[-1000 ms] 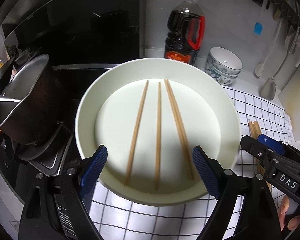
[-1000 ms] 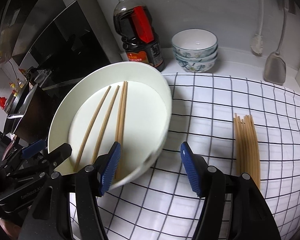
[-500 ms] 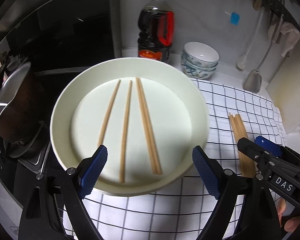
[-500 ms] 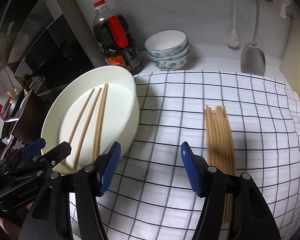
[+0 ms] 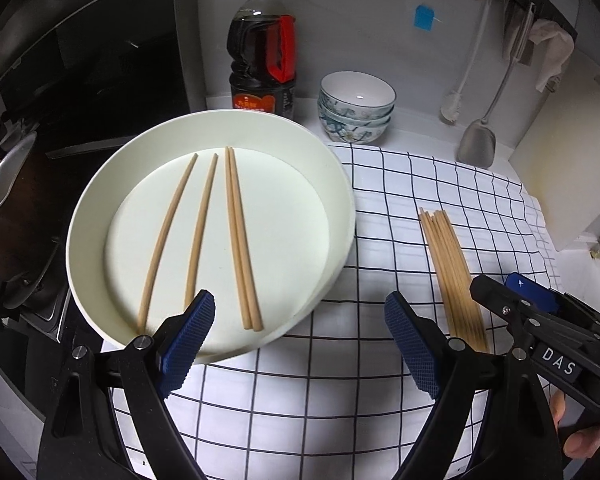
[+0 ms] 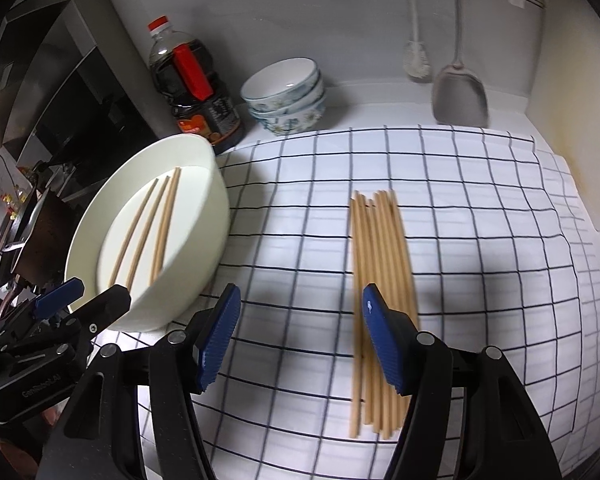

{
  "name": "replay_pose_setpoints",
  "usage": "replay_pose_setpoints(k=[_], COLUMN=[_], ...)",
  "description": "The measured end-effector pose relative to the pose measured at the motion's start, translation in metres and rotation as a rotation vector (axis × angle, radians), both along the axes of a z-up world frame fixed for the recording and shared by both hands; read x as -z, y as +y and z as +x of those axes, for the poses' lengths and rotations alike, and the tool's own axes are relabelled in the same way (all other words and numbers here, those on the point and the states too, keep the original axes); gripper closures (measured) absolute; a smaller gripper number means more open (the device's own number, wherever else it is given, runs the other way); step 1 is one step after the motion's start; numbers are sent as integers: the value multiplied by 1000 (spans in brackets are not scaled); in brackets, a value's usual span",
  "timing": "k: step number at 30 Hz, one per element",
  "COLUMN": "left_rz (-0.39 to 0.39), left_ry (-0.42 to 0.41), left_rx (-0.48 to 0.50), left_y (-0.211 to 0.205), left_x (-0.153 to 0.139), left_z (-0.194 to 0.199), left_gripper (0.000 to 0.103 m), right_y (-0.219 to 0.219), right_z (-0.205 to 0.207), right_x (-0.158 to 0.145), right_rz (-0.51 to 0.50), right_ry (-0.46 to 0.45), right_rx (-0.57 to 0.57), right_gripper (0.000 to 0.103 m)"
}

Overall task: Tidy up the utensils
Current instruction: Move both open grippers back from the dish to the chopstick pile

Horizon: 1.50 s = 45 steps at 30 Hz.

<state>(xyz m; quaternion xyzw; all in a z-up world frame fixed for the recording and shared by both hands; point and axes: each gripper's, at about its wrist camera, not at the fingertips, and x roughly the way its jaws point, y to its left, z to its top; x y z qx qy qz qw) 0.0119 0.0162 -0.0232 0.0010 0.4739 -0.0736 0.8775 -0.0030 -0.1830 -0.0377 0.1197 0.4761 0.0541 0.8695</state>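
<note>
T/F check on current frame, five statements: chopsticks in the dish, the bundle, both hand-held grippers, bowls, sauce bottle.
1. Four chopsticks lie in the white dish. True.
2. The chopstick bundle lies on bare counter. False: it lies on the checked cloth.
3. The right hand-held gripper is shut on a chopstick. False: its jaws are open and hold nothing.
4. The left hand-held gripper is open and empty. True.
5. The stacked bowls stand left of the sauce bottle. False: they stand to its right, by the back wall.
</note>
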Motion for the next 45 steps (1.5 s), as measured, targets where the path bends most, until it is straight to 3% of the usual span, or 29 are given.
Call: replay_pose_setpoints(k=[26,45], left_rz=[-18,4], left_ry=[35,79], left_rx=[111,125], left_y=[-87,-116], left_x=[29,74], left_z=[-3,10], left_gripper=[18,16], right_y=[-90,-86], right_z=[-19,-1], right_x=[47,88], right_rz=[-37,-154], right_ry=[48,49], right_rx=[107,26], right_gripper=[37,35])
